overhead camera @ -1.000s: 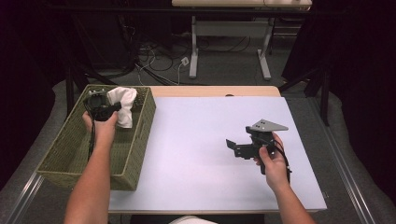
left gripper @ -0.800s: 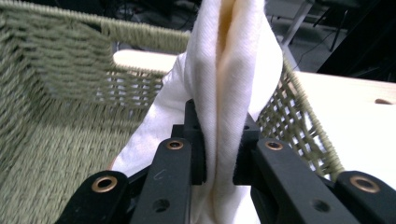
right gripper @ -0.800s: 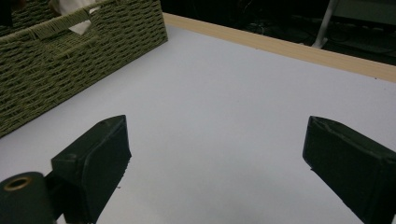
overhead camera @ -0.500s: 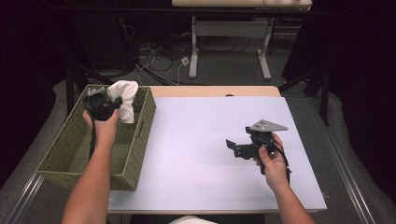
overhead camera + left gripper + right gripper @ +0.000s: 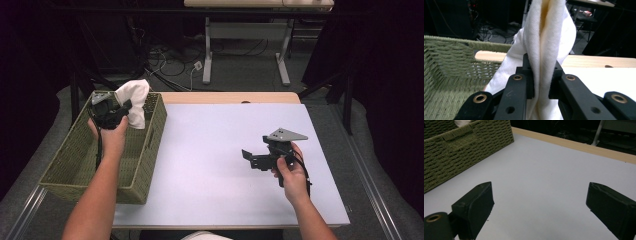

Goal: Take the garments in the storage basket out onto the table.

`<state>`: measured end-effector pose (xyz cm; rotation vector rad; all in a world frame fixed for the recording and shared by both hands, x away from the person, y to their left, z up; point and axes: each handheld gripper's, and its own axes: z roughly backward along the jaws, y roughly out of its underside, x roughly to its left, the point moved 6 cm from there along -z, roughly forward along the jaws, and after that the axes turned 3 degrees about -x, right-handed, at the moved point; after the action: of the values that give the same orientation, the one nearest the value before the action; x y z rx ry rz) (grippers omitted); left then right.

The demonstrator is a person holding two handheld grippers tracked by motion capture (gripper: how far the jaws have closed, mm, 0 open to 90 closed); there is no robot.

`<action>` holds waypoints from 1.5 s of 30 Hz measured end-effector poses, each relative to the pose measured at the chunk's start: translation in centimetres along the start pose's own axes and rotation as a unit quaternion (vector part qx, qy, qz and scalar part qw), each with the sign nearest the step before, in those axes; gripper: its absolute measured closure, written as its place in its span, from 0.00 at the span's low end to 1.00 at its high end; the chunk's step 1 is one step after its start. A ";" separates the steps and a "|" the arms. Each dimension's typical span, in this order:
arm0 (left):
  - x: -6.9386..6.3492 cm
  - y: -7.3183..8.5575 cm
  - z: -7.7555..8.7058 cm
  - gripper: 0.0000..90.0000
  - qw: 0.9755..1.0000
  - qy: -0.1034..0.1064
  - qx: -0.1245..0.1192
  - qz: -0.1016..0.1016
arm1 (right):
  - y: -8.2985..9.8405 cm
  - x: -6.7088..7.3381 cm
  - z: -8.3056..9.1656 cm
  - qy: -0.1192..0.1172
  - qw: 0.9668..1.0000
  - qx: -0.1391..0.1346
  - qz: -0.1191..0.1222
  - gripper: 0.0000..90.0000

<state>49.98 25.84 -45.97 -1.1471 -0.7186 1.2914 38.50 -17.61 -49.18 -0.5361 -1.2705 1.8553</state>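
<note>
White cloth [image 5: 549,37] pinched in left gripper [image 5: 541,82].

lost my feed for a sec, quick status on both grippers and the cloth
Left gripper shut on white cloth, held above the basket. Right gripper open, empty, over the table. Nothing in the way.

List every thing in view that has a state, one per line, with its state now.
White cloth: pinched in the left claw, lifted above the basket, hanging in folds.
Left claw: shut on the white cloth, held over the basket.
Right claw: open, holding nothing, above the white table top.
Green wicker basket: upright on the table's left side, open top.
White table top: bare.
</note>
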 end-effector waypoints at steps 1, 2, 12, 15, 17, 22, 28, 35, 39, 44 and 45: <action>-0.2 -0.1 0.1 0.90 1.000 0.003 -0.003 -0.004 | 0.0 0.0 0.0 0.000 1.000 0.000 0.000 0.08; -0.4 -0.2 0.3 0.90 1.000 0.006 -0.007 -0.006 | 0.0 0.0 0.0 0.000 1.000 0.000 0.000 0.08; -1.9 -0.9 1.4 0.90 0.999 0.034 -0.029 -0.012 | 0.0 0.0 0.0 0.001 1.000 0.001 0.001 0.08; -2.2 -1.0 1.8 0.90 0.998 0.043 -0.034 -0.017 | 0.0 0.0 0.0 0.001 1.000 0.001 0.003 0.08; -2.4 -1.2 2.1 0.90 0.998 0.048 -0.040 -0.016 | 0.0 0.0 0.0 0.000 1.000 0.000 0.003 0.08; -3.1 -1.4 2.8 0.90 0.997 0.062 -0.043 -0.016 | 0.0 0.1 0.0 -0.001 1.000 0.001 0.001 0.09; -4.2 -2.0 3.9 0.90 0.995 0.083 -0.057 -0.015 | -0.1 0.0 0.0 0.002 1.000 -0.002 0.001 0.09; -5.7 -2.3 5.1 0.90 0.992 0.109 -0.065 -0.015 | -0.1 0.0 0.1 0.002 1.000 -0.002 0.001 0.09; -6.8 -2.2 5.7 0.90 0.990 0.124 -0.071 -0.013 | -0.1 0.0 0.2 0.002 1.000 -0.003 0.001 0.09; -8.1 -2.0 6.3 0.90 0.987 0.144 -0.073 -0.021 | -0.2 0.1 0.2 0.001 1.000 -0.003 0.004 0.09; -8.4 -2.0 6.5 0.90 0.986 0.147 -0.075 -0.027 | -0.2 0.1 0.2 0.001 1.000 -0.004 0.004 0.09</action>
<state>43.13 19.54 -40.54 -1.3971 -0.6294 1.0064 38.37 -17.57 -48.91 -0.5483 -1.2762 1.8575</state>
